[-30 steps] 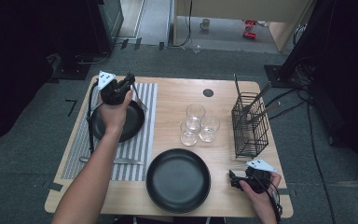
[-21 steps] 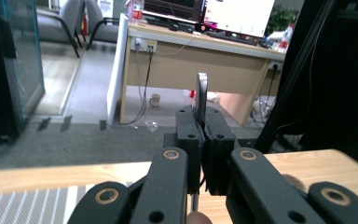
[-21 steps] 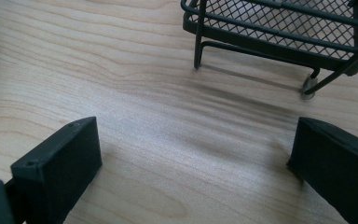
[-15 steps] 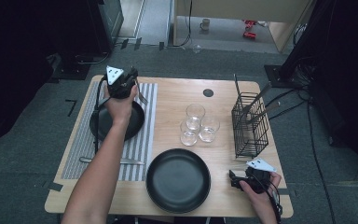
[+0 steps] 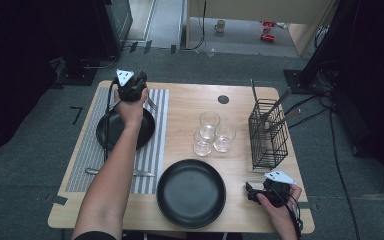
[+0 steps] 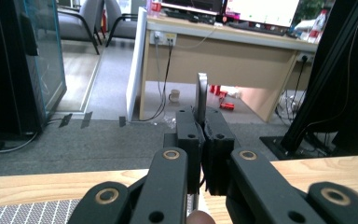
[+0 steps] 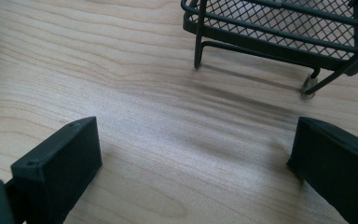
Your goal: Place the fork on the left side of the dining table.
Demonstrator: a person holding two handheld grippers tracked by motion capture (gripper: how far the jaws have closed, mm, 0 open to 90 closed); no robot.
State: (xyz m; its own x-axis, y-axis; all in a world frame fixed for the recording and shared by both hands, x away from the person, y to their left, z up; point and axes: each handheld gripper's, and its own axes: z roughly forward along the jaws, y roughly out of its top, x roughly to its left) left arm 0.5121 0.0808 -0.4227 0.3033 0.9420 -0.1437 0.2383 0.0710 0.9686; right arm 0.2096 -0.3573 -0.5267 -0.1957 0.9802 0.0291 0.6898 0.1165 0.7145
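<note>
My left gripper (image 5: 132,86) is held over the far end of the striped mat (image 5: 157,150), beyond a small black plate (image 5: 145,132). It is shut on a thin metal utensil (image 6: 200,93), whose flat end sticks up between the jaws; which utensil it is I cannot tell. In the high view the utensil's (image 5: 151,103) other end slants down to the right of the hand. My right gripper (image 5: 251,193) rests at the table's front right, open, with bare wood between its jaws in the right gripper view (image 7: 191,149).
A large black plate (image 5: 191,194) sits at the front centre. Three glasses (image 5: 209,122) stand mid-table. A black wire basket (image 5: 267,135) holding utensils stands at the right, its foot (image 7: 198,46) just ahead of my right gripper. A knife (image 5: 115,172) lies on the mat's near end.
My left gripper has moved away from me, from over the small plate toward the table's far edge, carrying the utensil. The right gripper has stayed put.
</note>
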